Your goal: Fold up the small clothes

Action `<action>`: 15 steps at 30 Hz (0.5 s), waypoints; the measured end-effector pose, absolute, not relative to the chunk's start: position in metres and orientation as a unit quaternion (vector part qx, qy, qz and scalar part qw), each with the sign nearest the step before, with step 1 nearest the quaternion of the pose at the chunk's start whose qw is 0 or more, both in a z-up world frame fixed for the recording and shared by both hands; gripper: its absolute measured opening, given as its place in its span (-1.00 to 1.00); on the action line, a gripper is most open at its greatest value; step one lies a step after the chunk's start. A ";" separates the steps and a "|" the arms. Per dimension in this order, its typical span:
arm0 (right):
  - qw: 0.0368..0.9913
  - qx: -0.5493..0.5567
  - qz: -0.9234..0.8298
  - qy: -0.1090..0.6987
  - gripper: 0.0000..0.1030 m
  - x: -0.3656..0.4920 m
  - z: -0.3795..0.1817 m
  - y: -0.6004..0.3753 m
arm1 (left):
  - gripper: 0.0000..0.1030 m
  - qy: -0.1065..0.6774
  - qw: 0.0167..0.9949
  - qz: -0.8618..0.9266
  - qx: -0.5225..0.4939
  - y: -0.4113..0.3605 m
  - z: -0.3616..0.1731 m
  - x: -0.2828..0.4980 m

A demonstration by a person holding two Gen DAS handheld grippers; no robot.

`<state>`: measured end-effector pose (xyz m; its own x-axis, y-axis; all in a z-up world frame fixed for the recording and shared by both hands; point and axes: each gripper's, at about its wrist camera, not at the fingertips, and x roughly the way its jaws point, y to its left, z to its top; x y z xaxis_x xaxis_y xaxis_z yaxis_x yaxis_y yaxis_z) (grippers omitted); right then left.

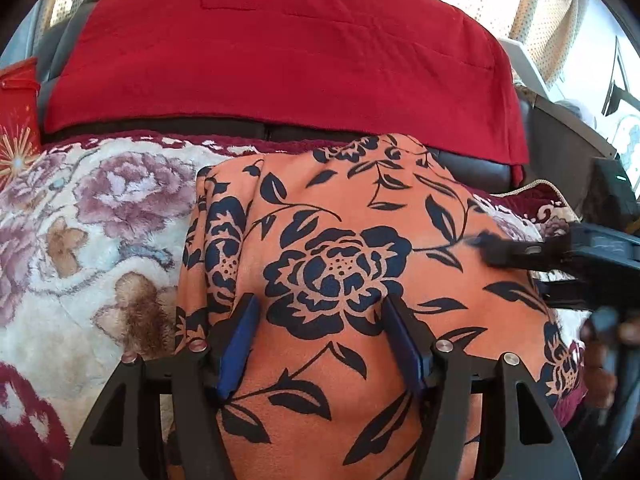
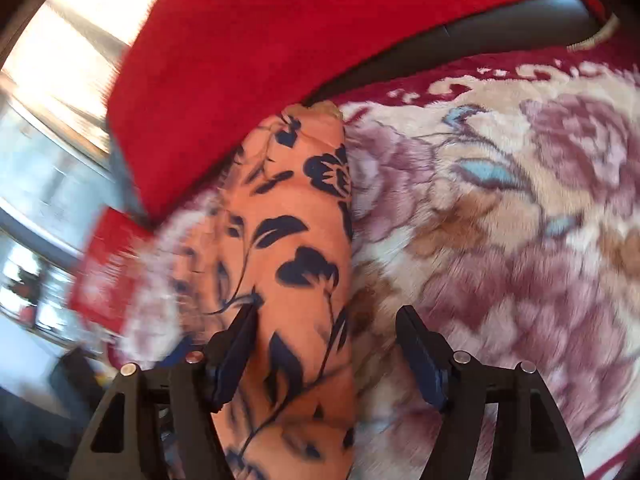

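An orange garment with a dark blue flower print (image 1: 340, 264) lies folded on a plush floral blanket (image 1: 80, 240). My left gripper (image 1: 320, 304) is open, its jaws spread just above the middle of the garment, holding nothing. My right gripper (image 1: 492, 248) shows blurred at the garment's right edge. In the right wrist view the garment (image 2: 292, 248) is a long narrow strip running away from me. My right gripper (image 2: 326, 312) is open, with its left finger over the cloth and its right finger over the blanket (image 2: 500, 200).
A red cloth (image 1: 280, 52) drapes over a dark sofa back (image 1: 472, 168) behind the garment. A red patterned box (image 1: 16, 128) stands at the far left. Bright curtained windows lie beyond. Dark equipment (image 1: 612, 196) sits at the right edge.
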<state>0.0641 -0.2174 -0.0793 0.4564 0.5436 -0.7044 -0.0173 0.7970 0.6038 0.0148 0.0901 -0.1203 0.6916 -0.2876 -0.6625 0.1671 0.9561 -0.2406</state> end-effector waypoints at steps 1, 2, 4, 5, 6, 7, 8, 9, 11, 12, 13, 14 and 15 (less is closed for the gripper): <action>0.809 0.265 0.190 0.488 0.43 0.053 -0.075 -0.216 | 0.25 0.373 0.916 -0.126 -0.082 0.091 -0.120 0.015; 0.807 0.265 0.202 0.488 0.43 0.043 -0.072 -0.217 | 0.25 0.373 0.915 -0.128 -0.085 0.092 -0.120 0.015; 0.797 0.278 0.218 0.490 0.43 0.026 -0.074 -0.220 | 0.25 0.374 0.914 -0.128 -0.089 0.092 -0.120 0.015; 0.788 0.281 0.225 0.499 0.43 0.021 -0.078 -0.219 | 0.25 0.373 0.915 -0.127 -0.089 0.092 -0.120 0.016; 0.779 0.281 0.232 0.510 0.39 0.016 -0.083 -0.220 | 0.25 0.373 0.915 -0.126 -0.088 0.092 -0.120 0.016; 0.775 0.270 0.239 0.519 -0.05 0.013 -0.086 -0.215 | 0.26 0.372 0.915 -0.125 -0.088 0.091 -0.120 0.016; 0.794 0.223 0.231 0.517 -0.15 0.006 -0.077 -0.203 | 0.26 0.373 0.915 -0.124 -0.088 0.091 -0.121 0.016; 0.809 0.193 0.226 0.507 -0.34 0.002 -0.070 -0.197 | 0.26 0.372 0.916 -0.125 -0.089 0.092 -0.121 0.016; 0.831 0.149 0.209 0.494 -0.36 -0.002 -0.055 -0.185 | 0.26 0.370 0.916 -0.126 -0.092 0.094 -0.120 0.015; 0.826 0.153 0.198 0.505 -0.36 0.002 -0.063 -0.187 | 0.26 0.370 0.914 -0.132 -0.098 0.097 -0.120 0.015; 0.819 0.170 0.194 0.512 -0.27 0.004 -0.070 -0.192 | 0.26 0.369 0.913 -0.136 -0.107 0.100 -0.118 0.013; 0.812 0.201 0.198 0.511 -0.21 0.005 -0.076 -0.200 | 0.26 0.370 0.911 -0.139 -0.116 0.104 -0.114 0.010; 0.808 0.218 0.208 0.506 -0.06 0.001 -0.077 -0.206 | 0.26 0.370 0.909 -0.144 -0.131 0.111 -0.109 0.004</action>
